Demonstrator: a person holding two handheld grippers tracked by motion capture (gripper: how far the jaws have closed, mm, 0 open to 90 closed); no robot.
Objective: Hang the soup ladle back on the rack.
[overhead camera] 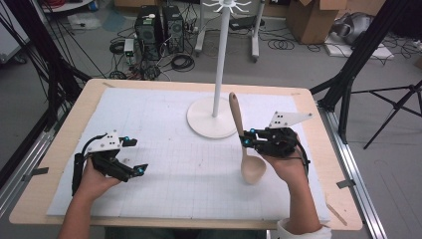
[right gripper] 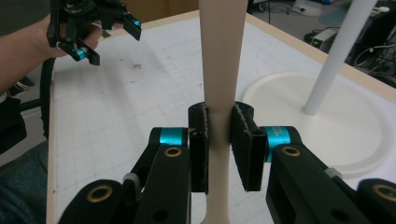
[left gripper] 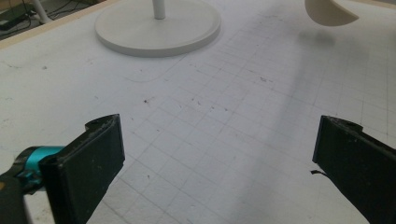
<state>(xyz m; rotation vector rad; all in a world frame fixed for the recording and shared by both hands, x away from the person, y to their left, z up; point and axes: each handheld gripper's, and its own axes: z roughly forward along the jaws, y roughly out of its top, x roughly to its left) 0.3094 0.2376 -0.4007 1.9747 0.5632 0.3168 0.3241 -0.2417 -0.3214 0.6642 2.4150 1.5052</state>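
Right gripper view, jaws clamping wooden spoon [right gripper: 223, 70]

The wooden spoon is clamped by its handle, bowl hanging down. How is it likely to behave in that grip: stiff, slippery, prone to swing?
Probably stiff: the spoon stays straight in the right gripper. Its smooth, narrow handle might slip or pivot between the pads. The bowl looks heaviest, so it may swing.

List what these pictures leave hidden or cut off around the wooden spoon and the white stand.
- Wooden spoon: in the right gripper view the right gripper covers part of the handle, and the frame edges cut off both ends.
- Spoon bowl: in the left gripper view the top edge cuts it.
- White stand: in the high view the top edge crops its hooks.
- Left gripper: jaws open, nothing between them.
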